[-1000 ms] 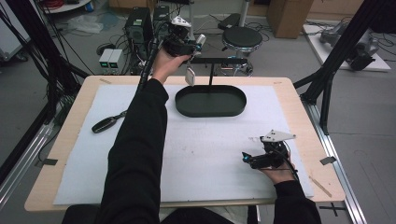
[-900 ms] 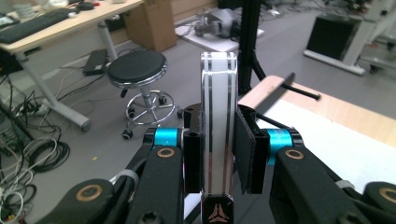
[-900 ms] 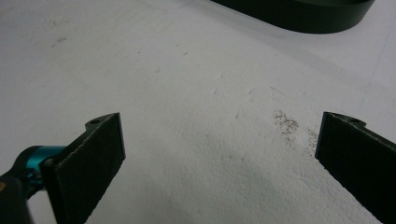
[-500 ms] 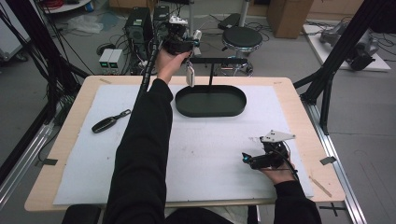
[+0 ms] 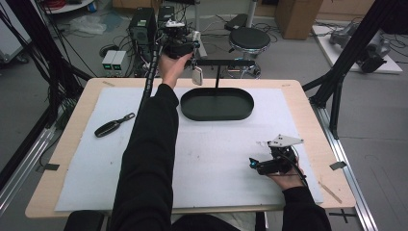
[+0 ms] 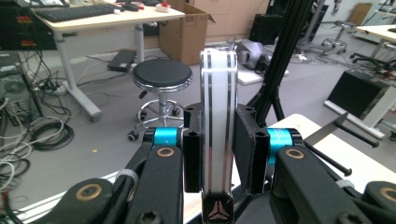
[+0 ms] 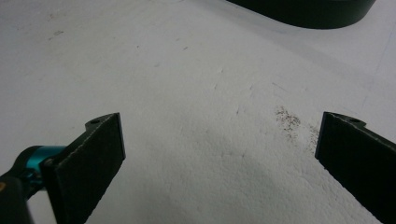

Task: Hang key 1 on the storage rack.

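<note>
The floor [image 5: 375, 139] was grey and smooth. A round black stool [image 5: 250, 38] on a chrome base stood beyond the far edge of the wooden surface [image 5: 72, 159]. Cables [image 5: 57, 43] lay tangled on the floor at far left, near black equipment boxes [image 5: 142, 24]. A cardboard box [image 5: 293, 12] stood at far right. Black frame struts [image 5: 356, 53] rose at both sides. A desk [image 6: 93, 21] carried a keyboard [image 6: 74, 11].

No readable text; a three-pointed emblem (wordless) marks the white key fob [image 6: 218, 140].

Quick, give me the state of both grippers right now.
Left gripper: closed on a white key fob, held up by the stand.
Right gripper: open, holding nothing.
</note>
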Available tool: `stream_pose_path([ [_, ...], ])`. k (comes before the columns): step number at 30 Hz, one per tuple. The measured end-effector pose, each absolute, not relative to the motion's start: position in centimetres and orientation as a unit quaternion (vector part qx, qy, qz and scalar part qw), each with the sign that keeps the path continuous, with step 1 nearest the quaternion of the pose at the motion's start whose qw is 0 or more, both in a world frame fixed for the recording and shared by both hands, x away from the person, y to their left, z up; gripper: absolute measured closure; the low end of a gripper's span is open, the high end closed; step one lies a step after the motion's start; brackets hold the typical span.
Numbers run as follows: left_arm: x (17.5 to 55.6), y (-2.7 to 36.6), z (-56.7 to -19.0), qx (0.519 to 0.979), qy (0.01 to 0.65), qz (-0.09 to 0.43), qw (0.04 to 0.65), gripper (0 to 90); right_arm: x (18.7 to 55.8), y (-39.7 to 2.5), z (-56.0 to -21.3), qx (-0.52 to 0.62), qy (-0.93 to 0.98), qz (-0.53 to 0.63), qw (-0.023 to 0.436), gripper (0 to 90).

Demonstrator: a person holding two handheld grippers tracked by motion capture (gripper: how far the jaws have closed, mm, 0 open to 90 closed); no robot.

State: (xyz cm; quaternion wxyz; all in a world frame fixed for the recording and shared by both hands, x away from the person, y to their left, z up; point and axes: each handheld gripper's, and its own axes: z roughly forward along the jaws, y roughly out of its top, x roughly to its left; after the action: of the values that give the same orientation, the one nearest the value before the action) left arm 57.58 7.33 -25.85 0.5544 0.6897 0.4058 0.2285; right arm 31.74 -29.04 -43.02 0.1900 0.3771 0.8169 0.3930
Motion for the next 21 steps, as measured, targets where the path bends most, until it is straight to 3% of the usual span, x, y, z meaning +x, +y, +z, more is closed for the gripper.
stream_pose_path([
  [2,57.4,7.5,-25.8,0.688,0.415,0.228,0.55,69.6,31.7,-29.0,-43.0,0.377,0.816,0.394,0.19,0.7],
  [7,57.0,7.8,-26.0,0.708,0.407,0.197,0.543,18.5,31.7,-29.0,-43.0,0.376,0.816,0.394,0.191,0.7],
  [9,56.9,7.8,-26.1,0.729,0.402,0.193,0.519,6.0,31.6,-28.9,-43.0,0.376,0.816,0.394,0.192,0.7],
  [13,56.1,8.4,-26.6,0.767,0.36,0.17,0.503,1.7,31.6,-28.9,-42.9,0.375,0.817,0.394,0.192,0.7],
  [21,54.9,11.0,-27.0,0.776,0.358,0.135,0.502,1.7,31.7,-28.9,-43.0,0.376,0.817,0.392,0.194,0.7],
])
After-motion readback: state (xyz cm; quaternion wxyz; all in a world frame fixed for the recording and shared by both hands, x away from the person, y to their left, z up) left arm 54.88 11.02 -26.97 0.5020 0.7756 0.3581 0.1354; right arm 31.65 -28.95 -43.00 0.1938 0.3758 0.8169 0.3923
